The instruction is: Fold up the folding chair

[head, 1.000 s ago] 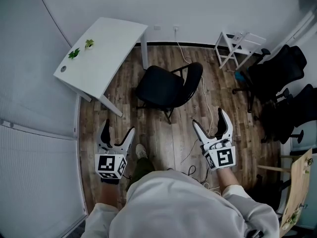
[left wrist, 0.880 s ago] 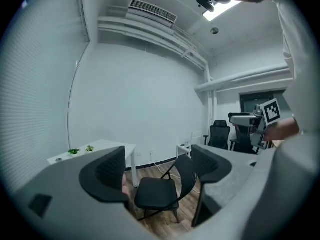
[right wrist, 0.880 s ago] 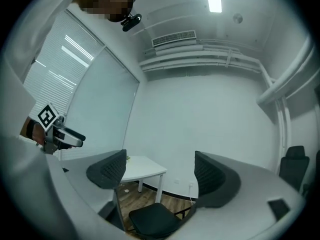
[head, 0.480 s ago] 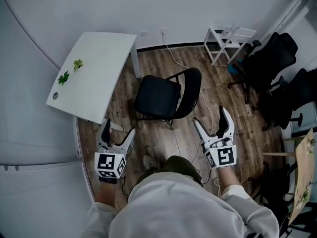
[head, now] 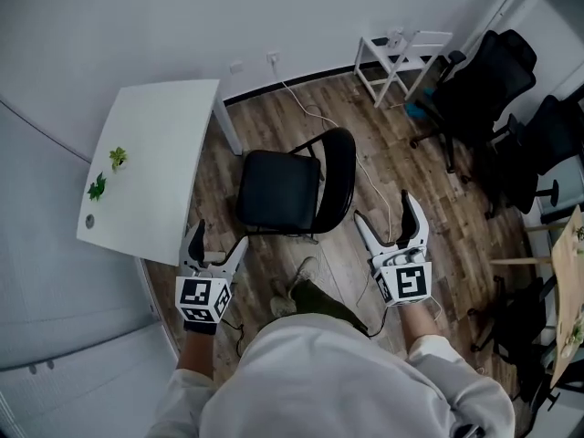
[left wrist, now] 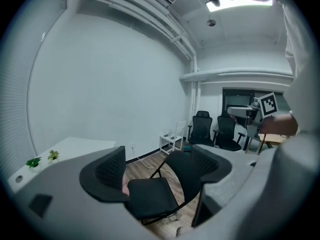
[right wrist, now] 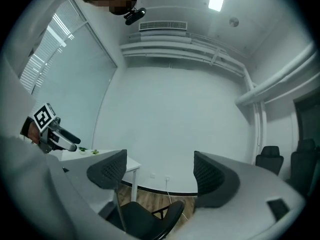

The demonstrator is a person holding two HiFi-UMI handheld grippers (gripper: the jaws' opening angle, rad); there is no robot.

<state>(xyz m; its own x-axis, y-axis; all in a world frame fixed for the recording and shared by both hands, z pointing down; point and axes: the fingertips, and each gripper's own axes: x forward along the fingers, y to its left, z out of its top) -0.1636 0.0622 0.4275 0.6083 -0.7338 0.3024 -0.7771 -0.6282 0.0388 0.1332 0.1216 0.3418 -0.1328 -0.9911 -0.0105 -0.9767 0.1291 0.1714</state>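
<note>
Two grippers: I have both low in the head view, and neither one touches the chair.
Worktop (head: 160,153): white, at the far left, standing on the wood floor (head: 401,167); two small green plants (head: 117,157) sit near its left edge.
Left gripper (head: 219,240): just off the worktop's near corner; its fingers (left wrist: 110,170) stand wide apart with nothing between them, and the chair shows through the gap, well beyond.
Left marker cube (head: 201,299): a black-and-white square pattern is the only print I can make out on it.
Folding chair (head: 278,192): black, unfolded, upright on the floor just right of the worktop, ahead of both grippers and between them; seat flat, backrest on its right side.
Cable (head: 297,101): white, running from the wall across the floor behind the chair.
Right gripper (head: 385,213): near the backrest side of the chair but apart from it; fingers (right wrist: 107,169) spread and empty, with the chair low between them in its own view.
Right marker cube (head: 408,283): the same kind of square pattern.
White rack (head: 397,53): against the far wall, to the right.
Office chairs (head: 479,80): black, at the far right.
</note>
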